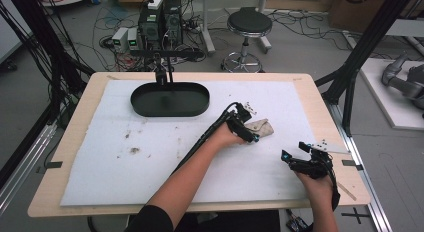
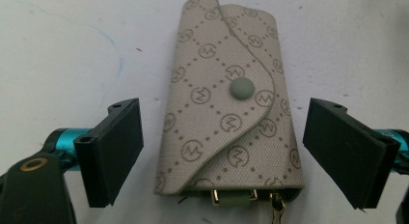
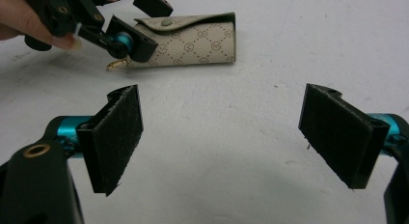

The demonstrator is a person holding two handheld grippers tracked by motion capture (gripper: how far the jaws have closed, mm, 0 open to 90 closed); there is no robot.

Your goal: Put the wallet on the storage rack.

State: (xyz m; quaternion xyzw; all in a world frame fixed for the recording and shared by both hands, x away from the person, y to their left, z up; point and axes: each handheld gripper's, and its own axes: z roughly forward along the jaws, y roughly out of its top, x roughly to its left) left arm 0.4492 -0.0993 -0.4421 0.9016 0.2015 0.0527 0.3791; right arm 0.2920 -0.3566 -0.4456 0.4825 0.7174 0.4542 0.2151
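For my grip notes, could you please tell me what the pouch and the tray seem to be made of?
Pouch: apparently coated canvas or faux leather, matte beige, judging by its woven grain and printed monogram; gold-coloured metal clips show at its end. Tray: probably plastic or painted metal, smooth black, with a faint sheen; I can't tell which.

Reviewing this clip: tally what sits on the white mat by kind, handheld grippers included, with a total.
Beige monogram-patterned key pouch with snap flap: 1
Black oval tray: 1
Handheld two-jaw grippers, both open: 2 (left gripper, right gripper)
Total: 4
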